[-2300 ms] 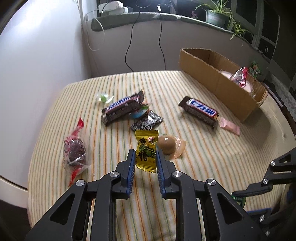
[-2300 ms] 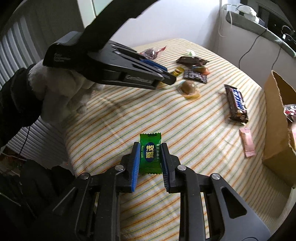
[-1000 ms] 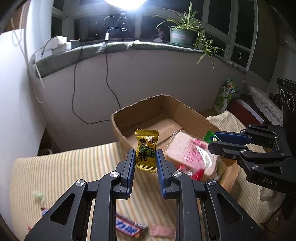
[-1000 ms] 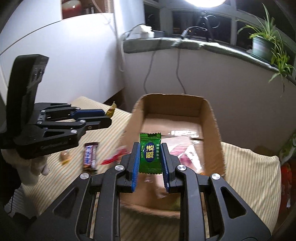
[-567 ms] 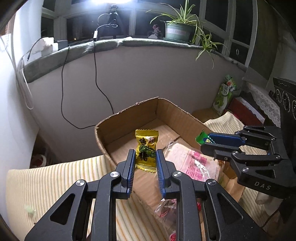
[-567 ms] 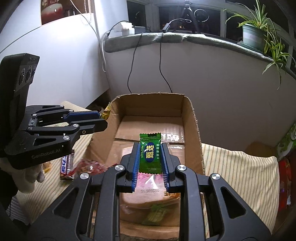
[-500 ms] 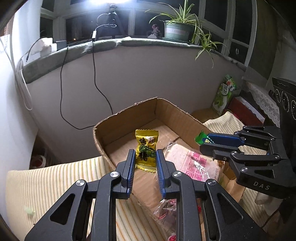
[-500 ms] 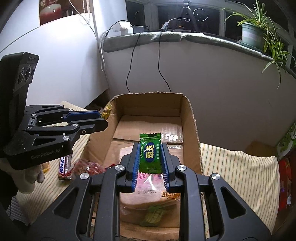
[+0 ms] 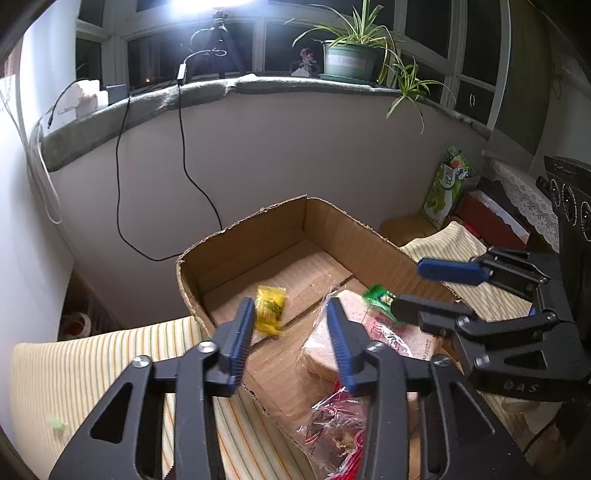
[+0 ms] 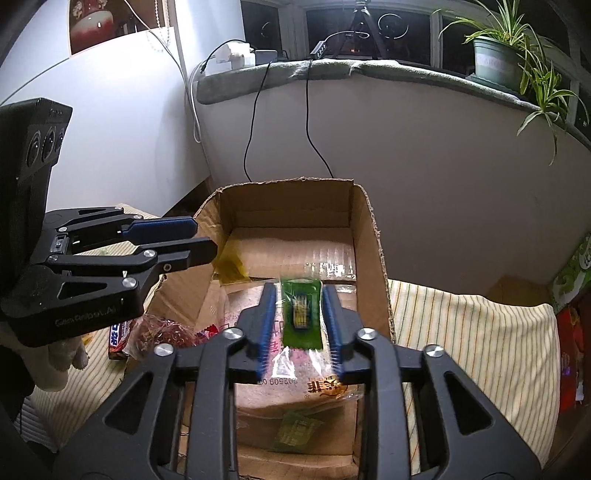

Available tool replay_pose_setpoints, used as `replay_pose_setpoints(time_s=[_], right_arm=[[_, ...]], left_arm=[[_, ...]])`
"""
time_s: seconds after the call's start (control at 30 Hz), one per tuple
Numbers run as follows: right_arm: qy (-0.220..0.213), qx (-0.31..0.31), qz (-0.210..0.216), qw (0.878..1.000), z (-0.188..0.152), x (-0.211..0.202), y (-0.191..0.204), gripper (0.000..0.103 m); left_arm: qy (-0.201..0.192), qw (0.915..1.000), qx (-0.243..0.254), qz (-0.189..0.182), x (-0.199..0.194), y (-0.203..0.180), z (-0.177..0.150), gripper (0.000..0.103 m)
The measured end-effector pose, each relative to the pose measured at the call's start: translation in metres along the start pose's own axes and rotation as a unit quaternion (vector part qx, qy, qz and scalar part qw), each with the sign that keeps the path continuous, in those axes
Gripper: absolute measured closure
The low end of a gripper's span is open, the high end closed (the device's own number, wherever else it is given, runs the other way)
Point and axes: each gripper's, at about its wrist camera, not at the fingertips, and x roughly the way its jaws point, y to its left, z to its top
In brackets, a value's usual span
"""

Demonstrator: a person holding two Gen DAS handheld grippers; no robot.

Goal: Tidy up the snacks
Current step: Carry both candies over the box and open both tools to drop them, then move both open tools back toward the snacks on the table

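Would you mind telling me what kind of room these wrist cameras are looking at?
Most likely a lived-in home, perhaps an enclosed balcony or a room by a bay window. A potted plant stands on a padded windowsill, and a cardboard box of snacks sits on a striped cloth.

Dim room, night outside, windows black. Main light: lamp [image 9: 207, 5] at top of left wrist view, blown out w/ glare spilling over window frames. Wall [image 10: 406, 166] evenly lit, cool grey. Strong fisheye bend, dark vignette at corners, both views. Motion blur on yellow candy [image 9: 271, 308] and green candy [image 10: 301, 314]; gripper fingers [image 10: 264, 319] slightly soft. Box interior [image 9: 295, 273] in soft shadow.
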Motion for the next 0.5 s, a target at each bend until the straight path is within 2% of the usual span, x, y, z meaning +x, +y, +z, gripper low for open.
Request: replay_pose_setpoints(time_s=[0.03, 0.13, 0.23, 0.4, 0.5], right_arm=[[-0.003, 0.001, -0.003, 1.0, 0.0, -0.002, 0.0, 0.05], [-0.007, -0.001, -0.007, 1.0, -0.001, -0.004, 0.0, 0.041], [-0.01, -0.003, -0.013, 1.0, -0.001, -0.006, 0.0, 0.031], [-0.016, -0.002, -0.018, 1.0, -0.002, -0.009, 0.002, 0.02], [-0.016, -0.006, -0.021, 1.0, -0.003, -0.012, 0.007, 0.017]], left_arm=[[0.0, 1.0, 0.0, 0.0, 0.0, 0.0, 0.0, 0.058], [-0.002, 1.0, 0.0, 0.003, -0.002, 0.0, -0.001, 0.056], [-0.006, 1.0, -0.001, 0.006, -0.006, 0.002, -0.001, 0.048], [-0.013, 0.9999, -0.002, 0.011, -0.016, 0.002, -0.003, 0.034], [-0.018, 0.9997, -0.004, 0.015, -0.023, 0.002, -0.004, 0.033]])
